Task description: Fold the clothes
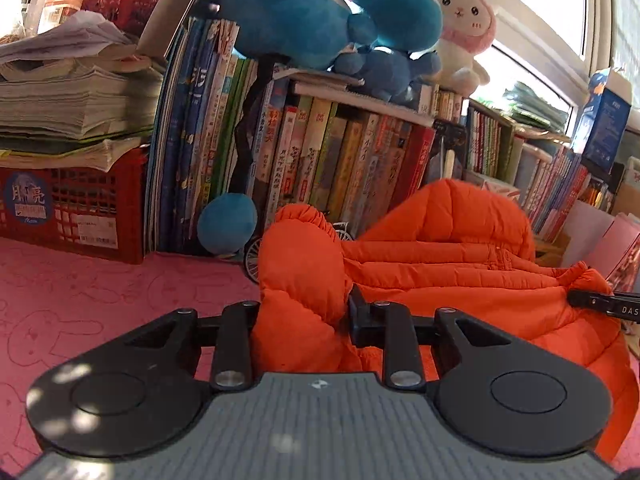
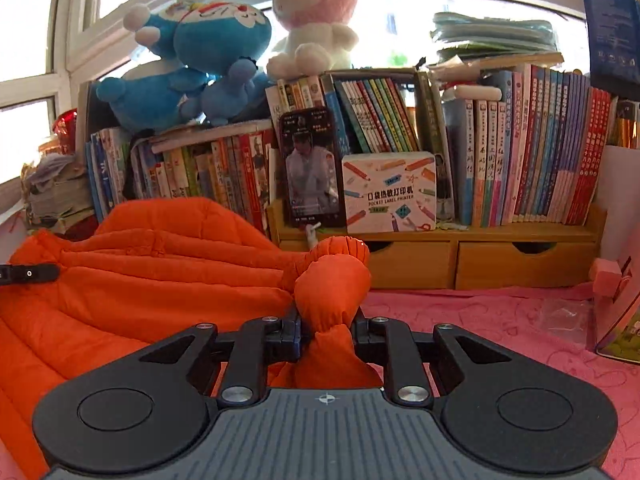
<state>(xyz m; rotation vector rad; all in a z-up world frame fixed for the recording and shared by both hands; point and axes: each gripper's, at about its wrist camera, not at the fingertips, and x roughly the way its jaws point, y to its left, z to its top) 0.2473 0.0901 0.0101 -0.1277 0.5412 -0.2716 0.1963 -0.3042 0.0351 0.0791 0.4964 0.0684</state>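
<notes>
Sleeve-fold step: left claw [image 1: 304, 320] and right claw [image 2: 326, 334] each clamped on an orange jacket [image 1: 460, 280] sleeve, low centre of frame. Next, judged: carry both sleeves inward over the jacket body, then release

- A white box [image 2: 390, 192] on the wooden shelf reads "POCKET LABEL PRINTER" under a line of Chinese characters.
- The black bar [image 1: 608, 304] at the right edge of the left wrist view shows the letters "DAS".
- The book spines [image 2: 540, 148] carry Chinese titles, too small to read.
</notes>
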